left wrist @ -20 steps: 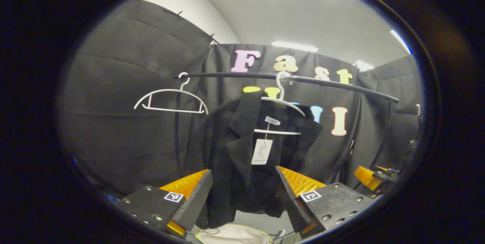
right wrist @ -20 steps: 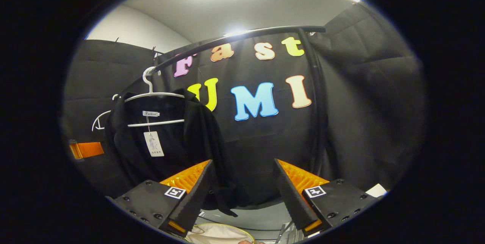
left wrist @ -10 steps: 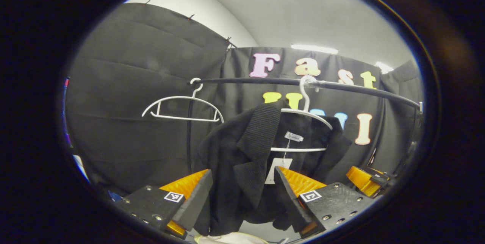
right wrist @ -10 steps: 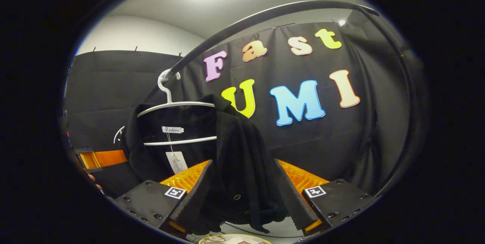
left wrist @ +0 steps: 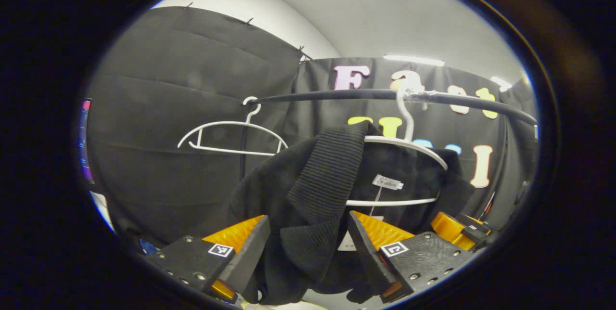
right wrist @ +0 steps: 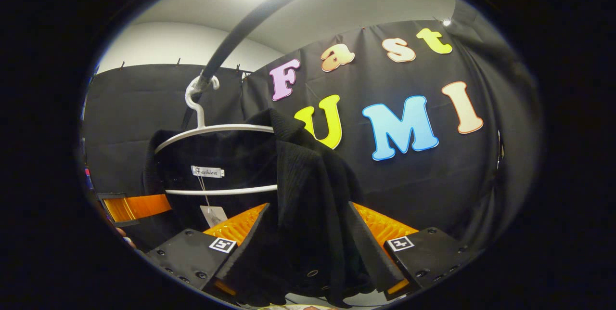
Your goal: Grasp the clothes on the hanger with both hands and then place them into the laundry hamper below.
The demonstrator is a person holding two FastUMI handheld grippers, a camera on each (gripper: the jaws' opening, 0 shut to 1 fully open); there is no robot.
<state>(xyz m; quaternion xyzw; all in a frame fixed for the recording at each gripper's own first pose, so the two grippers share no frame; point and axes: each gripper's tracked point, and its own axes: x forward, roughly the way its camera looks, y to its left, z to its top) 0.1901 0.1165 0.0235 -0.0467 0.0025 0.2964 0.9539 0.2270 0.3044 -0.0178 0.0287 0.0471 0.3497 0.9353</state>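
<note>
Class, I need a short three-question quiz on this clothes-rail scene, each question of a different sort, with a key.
1. True or false: the black garment hangs on a white hanger on the rail.
2. How many hangers are on the rail in the left gripper view?
A. one B. two C. three
3. Fill in: fabric lies between the fingers of the left claw and right claw, both still ____.

Key: 1 true; 2 B, counting the bare hanger; 3 open.
</note>
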